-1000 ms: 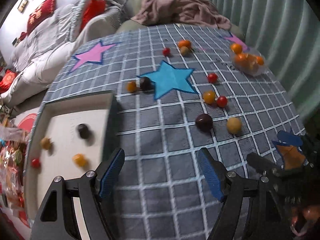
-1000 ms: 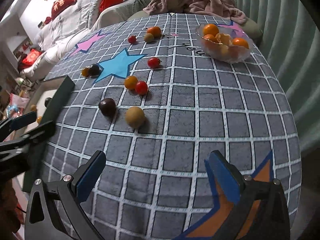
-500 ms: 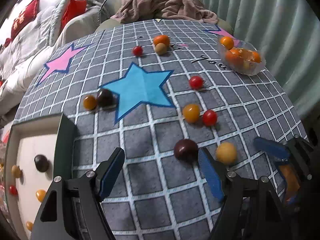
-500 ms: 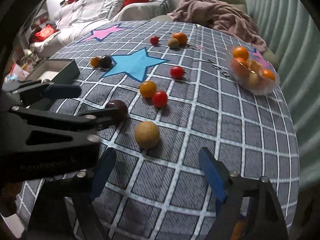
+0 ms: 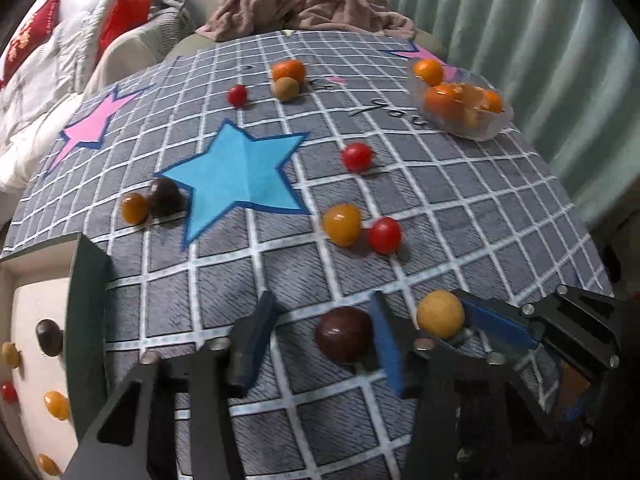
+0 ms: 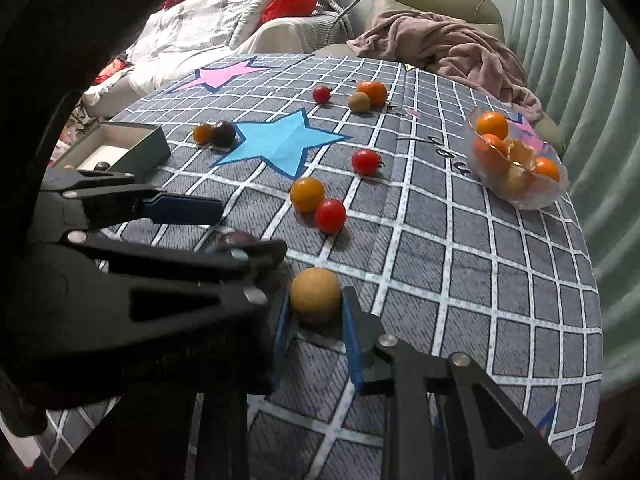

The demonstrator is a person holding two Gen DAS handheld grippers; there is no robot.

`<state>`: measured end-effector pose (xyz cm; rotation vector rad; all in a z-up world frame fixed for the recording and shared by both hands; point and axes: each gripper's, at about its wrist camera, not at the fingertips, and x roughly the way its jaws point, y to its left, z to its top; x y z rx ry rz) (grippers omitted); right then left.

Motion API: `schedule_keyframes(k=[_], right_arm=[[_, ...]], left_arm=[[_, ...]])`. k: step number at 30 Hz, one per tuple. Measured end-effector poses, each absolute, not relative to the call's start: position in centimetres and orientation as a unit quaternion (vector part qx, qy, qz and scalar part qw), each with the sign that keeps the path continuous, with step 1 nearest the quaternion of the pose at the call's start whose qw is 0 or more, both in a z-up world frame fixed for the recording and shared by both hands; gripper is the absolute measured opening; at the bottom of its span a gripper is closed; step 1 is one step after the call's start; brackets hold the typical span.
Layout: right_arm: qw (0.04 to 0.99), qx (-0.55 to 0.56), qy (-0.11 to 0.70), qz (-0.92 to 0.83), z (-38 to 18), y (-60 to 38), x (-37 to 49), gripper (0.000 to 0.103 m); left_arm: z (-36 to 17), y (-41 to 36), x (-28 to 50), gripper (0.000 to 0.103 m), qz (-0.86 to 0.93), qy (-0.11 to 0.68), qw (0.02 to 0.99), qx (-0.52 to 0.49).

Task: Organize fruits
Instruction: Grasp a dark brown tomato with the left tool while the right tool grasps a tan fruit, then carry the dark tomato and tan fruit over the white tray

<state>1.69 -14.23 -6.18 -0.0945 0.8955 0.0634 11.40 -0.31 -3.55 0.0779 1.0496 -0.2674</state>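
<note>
Left claw [image 5: 320,344] open at lower centre of the left view, dark plum [image 5: 344,334] on the table [image 5: 460,216] between its blue fingers, touching the right one; right claw [image 6: 314,328] closed on the yellow fruit [image 6: 315,294] at lower centre of the right view. Other fruits lie mid-frame: orange tomato [image 5: 342,224] beside red tomato [image 5: 385,235]; clear bowl [image 5: 464,128] of oranges upper right, white box [image 5: 86,320] with small fruits at lower left.
</note>
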Motion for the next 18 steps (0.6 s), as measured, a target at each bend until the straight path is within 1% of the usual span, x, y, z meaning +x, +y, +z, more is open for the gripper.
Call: schedule_keyframes(k=[1,2,9,11,12,18], right_arm=[[0.9,-0.044,0.433,0.029,-6.1,-14.4,1.5,0.027],[0.9,-0.038,0.433,0.026,-6.1,-14.8,1.1,0.027],[0.897,0.011,0.441,0.011,-5.9,-17.1,-0.5,0.027],[0.897,0.018,0.442,0.009,-5.9,-17.3,-0.9,0.028],[0.897,0.022,0.442,0.009,-6.0,-17.4,-1.2,0.027],[0.897,0.026,0.442,0.007,-6.0,-17.4,-1.9,0.028]], left_arm=[[-3.5,-0.5,11.1,0.036,-0.132,0.499,0.856,0.038],[-3.5,-0.6,11.0,0.035,-0.134,0.499,0.855,0.039],[-3.6,-0.1,9.0,0.034,-0.129,0.491,0.861,0.036],[-3.6,-0.2,8.3,0.033,-0.127,0.486,0.864,0.042],[-3.6,-0.3,8.0,0.03,-0.127,0.484,0.865,0.044],[-3.7,-0.3,7.9,0.03,-0.124,0.477,0.869,0.049]])
